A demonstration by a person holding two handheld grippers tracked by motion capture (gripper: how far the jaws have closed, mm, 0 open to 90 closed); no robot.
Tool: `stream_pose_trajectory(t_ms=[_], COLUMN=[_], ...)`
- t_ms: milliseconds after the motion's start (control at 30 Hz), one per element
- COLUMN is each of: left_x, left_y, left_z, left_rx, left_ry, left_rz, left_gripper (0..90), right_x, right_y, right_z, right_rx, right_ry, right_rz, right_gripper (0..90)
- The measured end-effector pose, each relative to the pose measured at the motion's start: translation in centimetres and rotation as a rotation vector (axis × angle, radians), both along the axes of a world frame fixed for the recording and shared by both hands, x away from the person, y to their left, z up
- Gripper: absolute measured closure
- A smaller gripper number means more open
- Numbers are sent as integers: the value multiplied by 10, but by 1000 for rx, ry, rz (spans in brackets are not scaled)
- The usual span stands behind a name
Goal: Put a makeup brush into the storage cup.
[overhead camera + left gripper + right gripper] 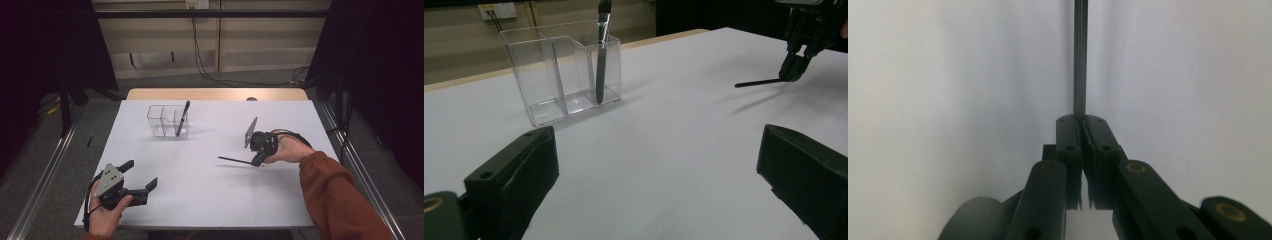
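Centrally: white rectangular table (pixel 210 195) | far-left, clear plastic three-compartment organiser (pixel 161 120), black brush upright (pixel 182 117) in right cell | left gripper (pixel 141 176) jaws wide apart, empty, resting | right gripper (pixel 258 160) clamped on thin black stick (pixel 235 160), held level above table; tip upright before lowering into organiser.

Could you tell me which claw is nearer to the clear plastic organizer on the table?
Roughly even, the left slightly nearer. The left claw sits open at the table's near edge, below the organizer; the right claw, gripping a thin black stick, is off to its right.
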State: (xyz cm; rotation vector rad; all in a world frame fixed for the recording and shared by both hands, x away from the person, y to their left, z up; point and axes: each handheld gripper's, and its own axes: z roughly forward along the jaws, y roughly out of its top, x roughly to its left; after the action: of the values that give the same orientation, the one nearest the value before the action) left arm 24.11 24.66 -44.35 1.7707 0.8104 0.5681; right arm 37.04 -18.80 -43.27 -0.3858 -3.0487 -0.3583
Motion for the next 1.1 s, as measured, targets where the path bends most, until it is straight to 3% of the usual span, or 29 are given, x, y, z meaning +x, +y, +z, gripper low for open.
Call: stream_pose_trajectory(t_ms=[133, 300, 567, 733, 900, 1100], left_x=[0, 0, 0, 0, 0, -1], left_y=[0, 0, 0, 1, 1, 1], left_z=[0, 0, 1, 1, 1, 1], left_rx=[1, -10, -2, -8, -5, -5], left_ry=[0, 1, -1, -4, -6, -7], left_rz=[3, 6, 2, 3, 2, 2], left_gripper=[32, 31, 31, 31, 32, 31], right_x=[-8, -15, -20, -24, -29, -33], right_y=[-2, -13, -30, -33, -38, -46], right_z=[0, 6, 7, 5, 5, 3], right_rx=[29, 99, 271, 326, 355, 430], right_ry=[-34, -75, -136, -158, -229, -246], right_rz=[-11, -53, -119, -157, -236, -303], right_gripper=[868, 868, 868, 868, 868, 868])
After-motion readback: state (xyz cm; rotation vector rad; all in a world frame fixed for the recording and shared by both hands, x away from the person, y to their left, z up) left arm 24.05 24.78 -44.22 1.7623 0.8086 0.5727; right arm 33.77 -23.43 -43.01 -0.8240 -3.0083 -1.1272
